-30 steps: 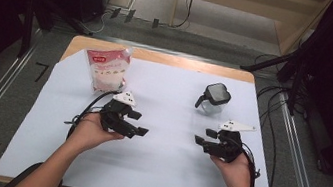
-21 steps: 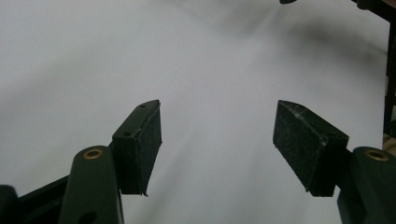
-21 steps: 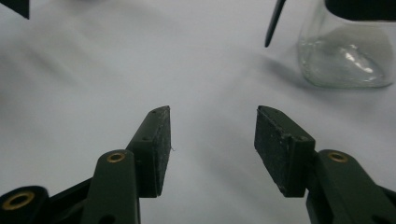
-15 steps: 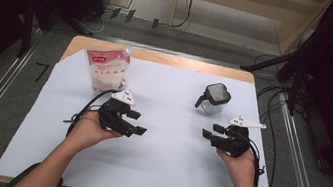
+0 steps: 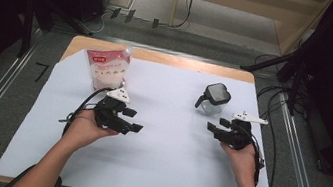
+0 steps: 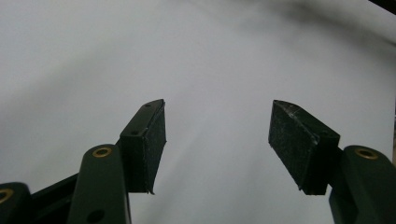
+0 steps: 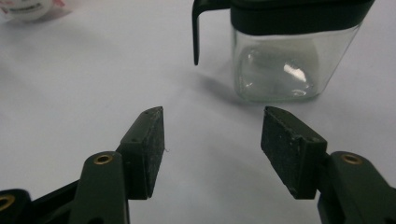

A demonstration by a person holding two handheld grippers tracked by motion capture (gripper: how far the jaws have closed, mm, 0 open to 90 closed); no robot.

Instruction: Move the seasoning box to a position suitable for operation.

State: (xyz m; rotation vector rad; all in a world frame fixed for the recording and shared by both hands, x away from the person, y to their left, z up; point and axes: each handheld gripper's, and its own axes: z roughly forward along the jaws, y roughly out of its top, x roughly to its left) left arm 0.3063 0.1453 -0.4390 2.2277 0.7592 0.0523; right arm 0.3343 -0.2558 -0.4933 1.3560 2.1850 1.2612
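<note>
My left gripper lies low over the white sheet, held in the person's left hand and pointing right. It is open, its jaws have just been closing a little, and nothing is between them. My right gripper points left and toward the far edge, just in front of a clear glass jar with a black lid and handle. It is open too, its jaws have just been opening further, and there is only bare sheet between them. The jar stands a short way beyond the fingertips, apart from them.
A red and white bag stands at the far left of the table, behind the left gripper; its corner peeks into the right gripper view. A white sheet covers the wooden table. Cables trail from both grippers.
The right hand has shifted right and slightly away from the person, closer to the jar, and its jaws stand a little wider. The left hand has hardly moved.
</note>
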